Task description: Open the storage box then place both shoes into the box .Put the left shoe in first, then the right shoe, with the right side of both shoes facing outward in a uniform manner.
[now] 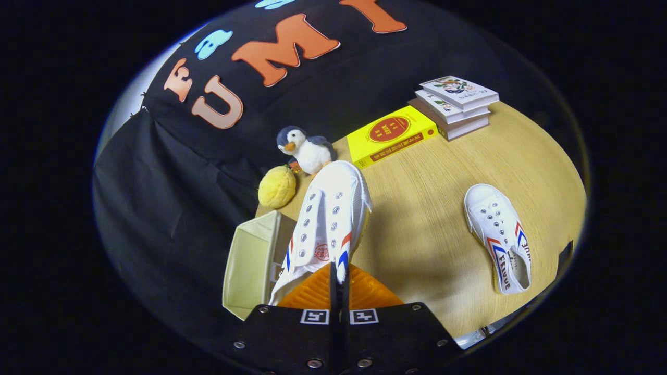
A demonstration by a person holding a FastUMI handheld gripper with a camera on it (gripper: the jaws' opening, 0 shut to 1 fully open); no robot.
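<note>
The gripper (pixel 337 284) is closed on a white shoe (pixel 325 224), its two fingers drawn almost together with the shoe's heel-side wall pinched between them. The shoe is lifted clear of the table (pixel 432 234) and sticks out straight ahead of the fingers, toe pointing away, so its long axis runs in line with the gripper. Its lace eyelets and red and blue stripes face up toward the camera.

The storage box (pixel 250 263) sits just to the left of the held shoe and slightly below it, at the table's near corner. It is open, with its pale inside wall showing, though how deep it goes is hard to judge from this angle. What the next move probably turns on is this: the box's opening lies to the left of the fingers, close by, so the shoe would need to travel sideways and down rather than forward.

The second shoe (pixel 498 239) lies flat on the table well off to the right, apart from everything else. Beyond the held shoe's toe are a toy penguin (pixel 305 148), a yellow ball (pixel 277 187) and a yellow book (pixel 391 135), with a stack of books (pixel 456 104) farther right.
</note>
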